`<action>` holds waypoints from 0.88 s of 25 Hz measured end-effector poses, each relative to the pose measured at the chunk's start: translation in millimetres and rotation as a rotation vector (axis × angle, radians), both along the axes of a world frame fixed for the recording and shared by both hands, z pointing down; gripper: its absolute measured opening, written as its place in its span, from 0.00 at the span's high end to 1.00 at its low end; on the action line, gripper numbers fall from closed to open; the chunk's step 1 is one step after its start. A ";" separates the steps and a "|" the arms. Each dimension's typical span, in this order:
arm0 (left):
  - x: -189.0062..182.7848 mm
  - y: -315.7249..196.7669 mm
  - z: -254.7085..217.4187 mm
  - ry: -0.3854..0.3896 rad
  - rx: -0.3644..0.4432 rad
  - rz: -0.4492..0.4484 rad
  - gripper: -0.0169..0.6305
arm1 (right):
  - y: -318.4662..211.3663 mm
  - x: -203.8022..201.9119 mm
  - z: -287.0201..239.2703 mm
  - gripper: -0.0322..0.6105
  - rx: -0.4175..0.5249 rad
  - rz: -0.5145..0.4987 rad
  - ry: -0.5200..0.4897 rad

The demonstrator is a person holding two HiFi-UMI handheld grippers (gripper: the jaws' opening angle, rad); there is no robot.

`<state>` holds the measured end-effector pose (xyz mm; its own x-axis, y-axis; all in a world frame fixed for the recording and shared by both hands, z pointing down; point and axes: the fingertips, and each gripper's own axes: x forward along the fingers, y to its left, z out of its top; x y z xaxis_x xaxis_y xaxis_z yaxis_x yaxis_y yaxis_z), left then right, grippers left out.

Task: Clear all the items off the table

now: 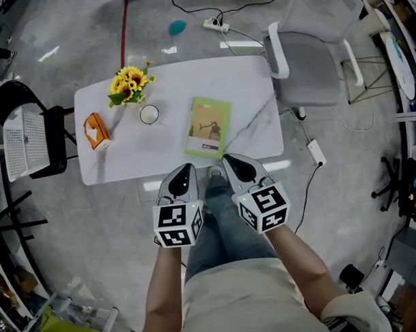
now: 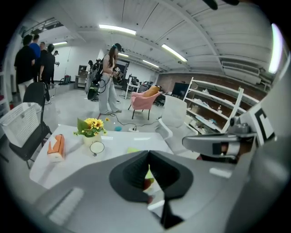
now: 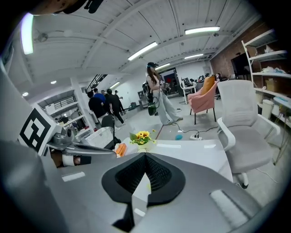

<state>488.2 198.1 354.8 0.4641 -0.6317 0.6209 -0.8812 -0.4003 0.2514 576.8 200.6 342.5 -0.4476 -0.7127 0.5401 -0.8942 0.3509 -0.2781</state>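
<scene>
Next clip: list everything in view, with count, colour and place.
table: one, white marbled, centre
flowers: one bunch, yellow, table's far left corner
tissue box: one, orange, table's left end
cup: one, white, right of the flowers
book: one, green, mid-table
office chair: one, white and grey, by table's right end
black chair: one, left of table, bearing a white basket
left gripper: one, grey, shut, empty, by table's near edge
right gripper: one, grey, shut, empty, alongside

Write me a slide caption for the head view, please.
Shut left gripper and shut right gripper at a white marble-patterned table bearing yellow sunflowers, white cup, orange tissue box, green book.
</scene>
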 end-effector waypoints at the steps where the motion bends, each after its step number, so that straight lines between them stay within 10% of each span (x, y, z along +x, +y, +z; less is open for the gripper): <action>1: 0.9 -2.8 8.5 -0.001 -0.012 -0.003 0.96 | -2.6 1.5 9.7 0.95 -0.014 -0.004 0.000; 17: 11.0 -52.5 127.5 -0.036 -0.169 -0.040 0.96 | -41.1 16.7 140.7 0.88 -0.222 0.030 -0.022; 22: 10.0 -63.5 163.0 -0.078 -0.210 -0.006 0.78 | -52.3 21.6 178.0 0.82 -0.287 0.065 -0.033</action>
